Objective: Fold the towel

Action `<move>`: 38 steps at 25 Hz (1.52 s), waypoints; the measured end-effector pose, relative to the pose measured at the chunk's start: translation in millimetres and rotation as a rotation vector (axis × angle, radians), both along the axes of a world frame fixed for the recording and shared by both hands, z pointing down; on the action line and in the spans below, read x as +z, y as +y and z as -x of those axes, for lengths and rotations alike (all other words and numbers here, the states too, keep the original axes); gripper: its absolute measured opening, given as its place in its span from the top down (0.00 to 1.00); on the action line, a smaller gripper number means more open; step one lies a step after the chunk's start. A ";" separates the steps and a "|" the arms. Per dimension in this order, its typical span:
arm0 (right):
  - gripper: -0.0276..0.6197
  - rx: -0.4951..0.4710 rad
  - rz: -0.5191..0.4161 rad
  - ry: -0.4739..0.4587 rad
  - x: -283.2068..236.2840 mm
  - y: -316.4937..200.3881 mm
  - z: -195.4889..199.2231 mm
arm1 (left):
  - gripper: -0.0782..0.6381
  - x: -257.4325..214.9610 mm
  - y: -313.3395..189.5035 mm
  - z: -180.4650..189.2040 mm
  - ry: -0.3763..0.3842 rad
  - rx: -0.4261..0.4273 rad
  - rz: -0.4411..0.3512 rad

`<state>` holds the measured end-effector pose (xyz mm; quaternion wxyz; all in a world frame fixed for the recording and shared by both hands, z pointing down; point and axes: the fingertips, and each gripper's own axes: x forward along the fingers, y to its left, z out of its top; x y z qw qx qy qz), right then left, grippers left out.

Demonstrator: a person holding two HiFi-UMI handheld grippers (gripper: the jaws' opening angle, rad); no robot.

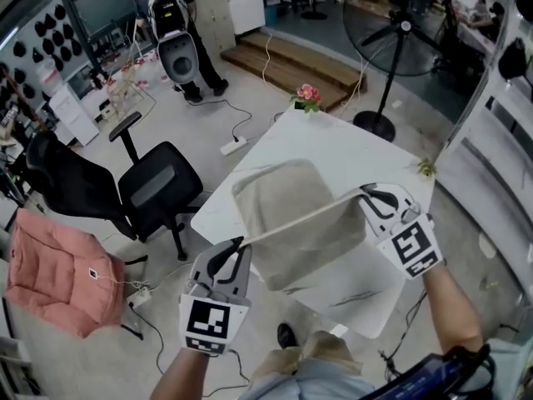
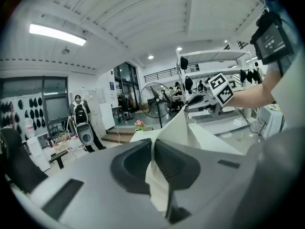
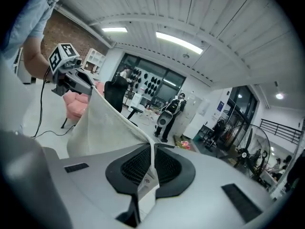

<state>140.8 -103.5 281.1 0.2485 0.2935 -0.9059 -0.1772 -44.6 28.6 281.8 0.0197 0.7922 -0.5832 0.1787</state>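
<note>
Towel (image 1: 304,219): soft matt beige cloth. Table (image 1: 350,152): smooth white top. Claw pads (image 3: 164,168): ribbed black rubber.

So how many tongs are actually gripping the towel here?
2. The left tongs pinch the towel at lower left. The right tongs pinch it at right, with its edge pulled taut between them above the white table. Both are in full view.

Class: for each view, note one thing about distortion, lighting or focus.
Head view: straight lines bow near the edges; towel evenly lit. Left gripper view: black corners, glaring ceiling lamp, left tool soft up close. Right gripper view: black corners, bright ceiling strips.
</note>
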 end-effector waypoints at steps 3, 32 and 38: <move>0.91 0.027 -0.007 -0.002 0.5 -14.2 14.6 | 0.86 1.8 -18.4 18.4 -0.001 -0.009 0.001; 0.91 0.078 0.123 0.087 121.2 -189.1 95.1 | 0.85 129.2 -197.1 108.5 0.046 -0.067 0.256; 0.90 0.075 0.175 0.108 157.0 -220.4 108.6 | 0.85 169.3 -225.7 122.4 0.058 -0.072 0.333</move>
